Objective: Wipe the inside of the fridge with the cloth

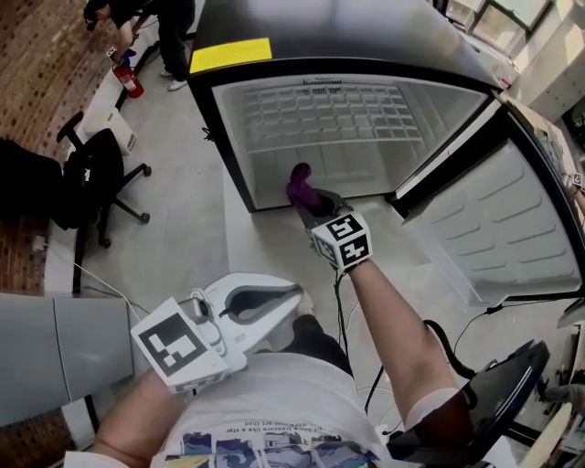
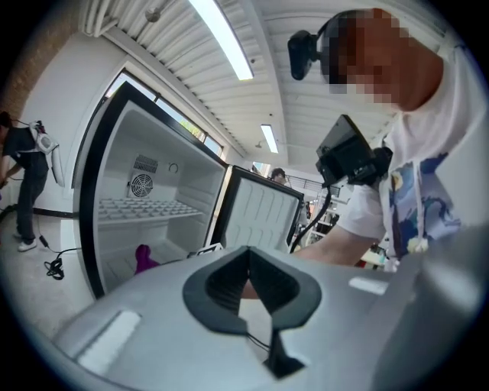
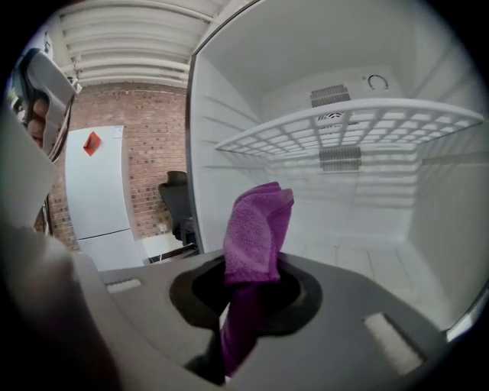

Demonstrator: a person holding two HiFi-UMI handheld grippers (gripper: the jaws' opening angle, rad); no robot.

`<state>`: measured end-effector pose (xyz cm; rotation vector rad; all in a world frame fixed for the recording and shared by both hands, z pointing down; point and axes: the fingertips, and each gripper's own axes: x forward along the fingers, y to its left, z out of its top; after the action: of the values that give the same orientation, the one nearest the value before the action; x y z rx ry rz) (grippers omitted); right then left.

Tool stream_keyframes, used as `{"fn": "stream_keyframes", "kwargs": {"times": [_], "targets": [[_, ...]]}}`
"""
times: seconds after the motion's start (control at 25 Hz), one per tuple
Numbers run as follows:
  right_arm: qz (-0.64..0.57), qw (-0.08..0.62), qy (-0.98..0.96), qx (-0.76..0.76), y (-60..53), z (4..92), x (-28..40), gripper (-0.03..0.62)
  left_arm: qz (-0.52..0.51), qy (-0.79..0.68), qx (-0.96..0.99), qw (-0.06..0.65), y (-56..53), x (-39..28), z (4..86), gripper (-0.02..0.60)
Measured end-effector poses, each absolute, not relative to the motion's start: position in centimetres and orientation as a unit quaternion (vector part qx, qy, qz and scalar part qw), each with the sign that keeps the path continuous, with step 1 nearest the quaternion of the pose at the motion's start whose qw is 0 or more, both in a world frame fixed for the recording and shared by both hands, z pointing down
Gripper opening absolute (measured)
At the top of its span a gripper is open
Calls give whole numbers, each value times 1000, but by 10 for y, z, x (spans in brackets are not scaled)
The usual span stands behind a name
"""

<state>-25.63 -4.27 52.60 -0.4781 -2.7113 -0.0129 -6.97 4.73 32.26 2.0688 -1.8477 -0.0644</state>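
A grey floor (image 1: 178, 155) runs beside a red brick wall (image 1: 41, 64). A black office chair (image 1: 96, 178) stands near the wall, with a red fire extinguisher (image 1: 129, 80) farther along. Long strip lights (image 2: 225, 42) glow on a ribbed white ceiling (image 2: 199, 92). Windows (image 1: 498, 23) show at the far right.

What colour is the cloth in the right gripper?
Purple cloth, clearest in the right gripper view.

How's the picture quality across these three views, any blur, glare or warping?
Head view: evenly lit and sharp, the fridge interior bright white. Left gripper view: fisheye bows the fridge frame, the ceiling light glares, the left gripper is blurred close up. Right gripper view: dark round vignette, cloth fairly sharp.
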Motion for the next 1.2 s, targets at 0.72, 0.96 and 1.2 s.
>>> {"fn": "stream_keyframes", "kwargs": {"times": [0.72, 0.96, 1.2], "targets": [[-42, 197, -976, 77, -235, 501, -293, 52, -19, -639, 748, 177, 9, -91, 317, 5], [-61, 216, -968, 112, -262, 508, -312, 52, -16, -646, 742, 177, -2, -105, 318, 5], [-58, 236, -961, 130, -276, 520, -326, 52, -13, -653, 735, 182, -9, -115, 321, 5]]}}
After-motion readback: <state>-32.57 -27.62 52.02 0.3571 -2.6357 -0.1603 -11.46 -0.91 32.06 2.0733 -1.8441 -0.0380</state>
